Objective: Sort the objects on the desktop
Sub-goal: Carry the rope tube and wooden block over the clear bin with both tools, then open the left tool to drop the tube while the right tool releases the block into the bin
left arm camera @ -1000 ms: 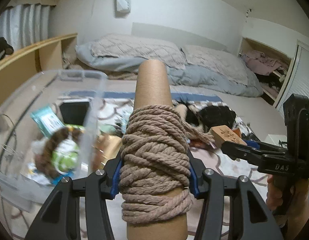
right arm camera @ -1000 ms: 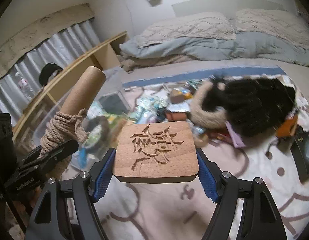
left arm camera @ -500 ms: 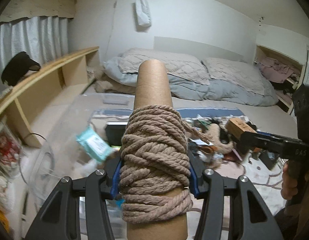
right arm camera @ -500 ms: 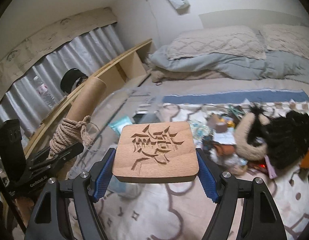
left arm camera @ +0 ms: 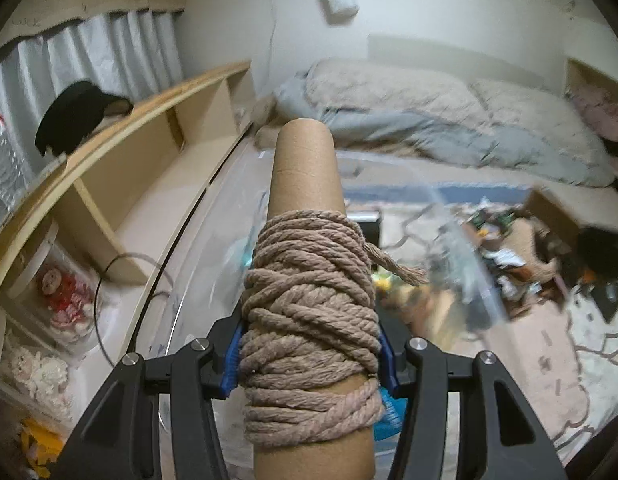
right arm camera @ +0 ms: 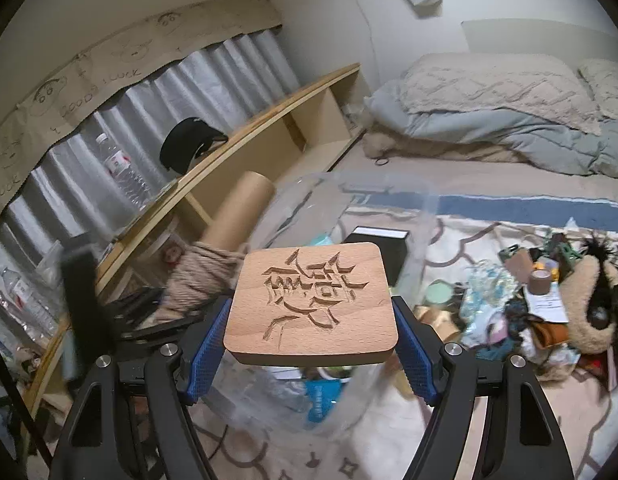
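- Between the blue pads of the left gripper [left arm camera: 309, 356] stands a cardboard tube [left arm camera: 305, 176] wound with tan rope [left arm camera: 309, 320]; the jaws pinch the rope coil from both sides, and a frayed rope end sticks out to the right.
- Clamped by its side edges in the right gripper [right arm camera: 311, 334] lies a wooden plaque [right arm camera: 311, 304], carved face up, the jaws pressing on it.
- Beneath both grippers sits a clear plastic bin [right arm camera: 425, 216], blurred, with a black box [right arm camera: 379, 246] inside.
- To the right, clutter [right arm camera: 545, 304] covers a patterned rug [right arm camera: 489, 420].
- Along the left runs a wooden shelf [left arm camera: 121, 168] bearing a black cap [left arm camera: 75, 114]; a bed [left arm camera: 449, 128] lies behind.
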A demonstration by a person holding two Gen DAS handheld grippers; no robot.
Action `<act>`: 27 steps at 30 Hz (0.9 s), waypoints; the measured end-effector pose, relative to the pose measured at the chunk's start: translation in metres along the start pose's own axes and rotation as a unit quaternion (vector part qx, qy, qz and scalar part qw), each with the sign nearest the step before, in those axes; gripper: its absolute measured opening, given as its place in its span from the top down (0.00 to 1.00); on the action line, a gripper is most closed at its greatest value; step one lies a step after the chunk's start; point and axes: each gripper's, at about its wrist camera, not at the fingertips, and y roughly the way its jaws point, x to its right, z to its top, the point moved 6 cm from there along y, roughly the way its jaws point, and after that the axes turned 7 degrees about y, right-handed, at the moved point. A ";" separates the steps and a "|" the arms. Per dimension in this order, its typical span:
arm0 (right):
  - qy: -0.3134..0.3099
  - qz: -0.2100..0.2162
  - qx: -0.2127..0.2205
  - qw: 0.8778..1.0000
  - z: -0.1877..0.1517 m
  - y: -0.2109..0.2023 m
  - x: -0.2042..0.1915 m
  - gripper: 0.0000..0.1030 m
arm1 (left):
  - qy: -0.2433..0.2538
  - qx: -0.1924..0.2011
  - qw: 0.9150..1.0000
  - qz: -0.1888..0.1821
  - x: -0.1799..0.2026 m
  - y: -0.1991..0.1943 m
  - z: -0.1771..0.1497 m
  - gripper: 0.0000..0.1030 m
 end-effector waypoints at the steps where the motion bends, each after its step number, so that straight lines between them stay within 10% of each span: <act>1: -0.001 0.000 -0.001 1.000 0.000 0.001 -0.002 0.25 | -0.002 -0.013 1.000 0.006 -0.003 0.007 -0.005 0.49; 11: 0.007 -0.009 -0.012 1.000 -0.002 0.014 -0.005 0.25 | 0.021 -0.057 0.998 0.031 -0.009 0.038 -0.019 0.46; 14: 0.011 -0.014 -0.017 1.000 -0.003 0.019 -0.003 0.25 | 0.026 -0.044 0.997 0.064 -0.014 0.035 -0.024 0.23; 27: 0.003 -0.038 -0.054 0.998 -0.012 0.050 0.005 0.25 | -0.013 -0.015 0.999 0.038 -0.029 0.010 -0.034 0.22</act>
